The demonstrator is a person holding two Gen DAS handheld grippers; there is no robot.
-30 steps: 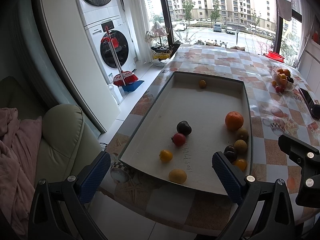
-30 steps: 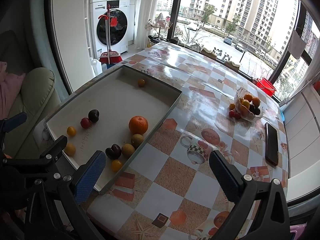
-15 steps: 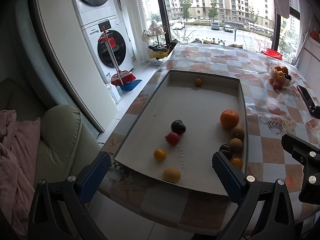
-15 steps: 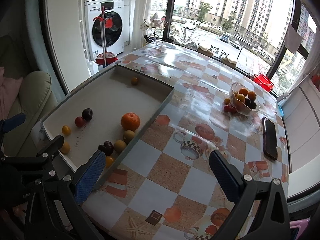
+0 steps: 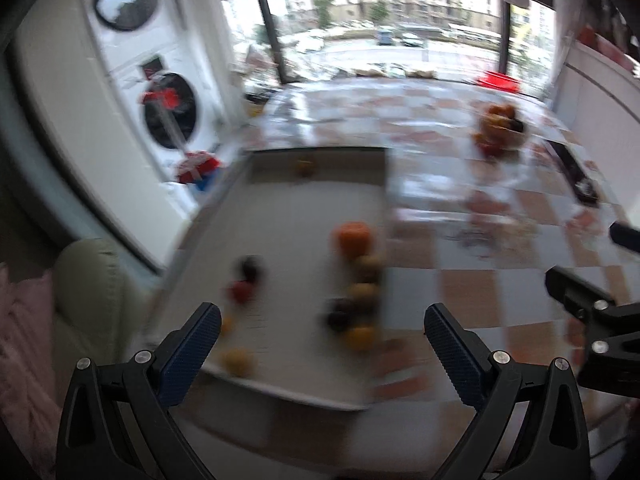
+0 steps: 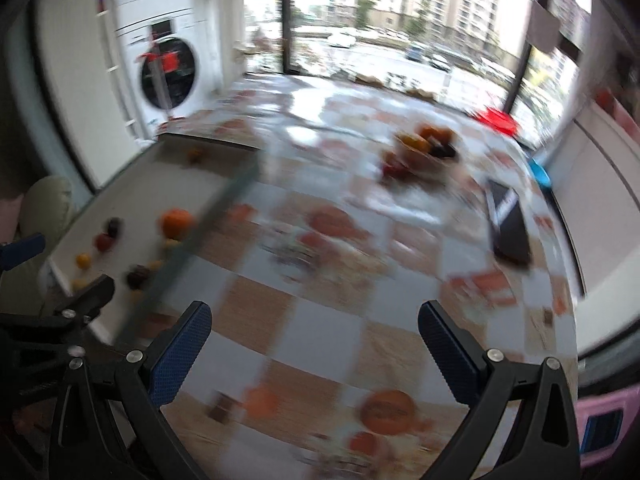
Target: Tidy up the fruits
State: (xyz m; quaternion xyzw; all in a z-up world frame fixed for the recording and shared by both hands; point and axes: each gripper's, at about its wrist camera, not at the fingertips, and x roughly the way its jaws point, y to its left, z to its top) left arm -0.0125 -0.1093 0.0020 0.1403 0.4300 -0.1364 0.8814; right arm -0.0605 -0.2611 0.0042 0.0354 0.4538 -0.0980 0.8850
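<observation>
Both views are motion-blurred. A shallow grey tray [image 5: 288, 216] on the checkered table holds several loose fruits: a large orange [image 5: 353, 237], a dark plum [image 5: 251, 267], a red fruit [image 5: 241, 291] and small yellow ones. The tray [image 6: 132, 196] and orange [image 6: 176, 222] also show at the left of the right wrist view. A bowl of fruit [image 5: 502, 130] stands far right; it also shows in the right wrist view [image 6: 426, 146]. My left gripper [image 5: 318, 344] is open and empty above the tray's near end. My right gripper [image 6: 314, 340] is open and empty over the table.
A black phone [image 6: 508, 220] lies on the table at the right. A washing machine [image 5: 168, 108] and a red broom [image 5: 196, 166] stand left of the table. A green sofa [image 5: 96, 300] is at the near left. The right gripper's body [image 5: 588, 320] shows at the right edge.
Both grippers have swung to the right and slightly forward, so the tray shifted left in both views. Both stay open. The fruits have not moved.
</observation>
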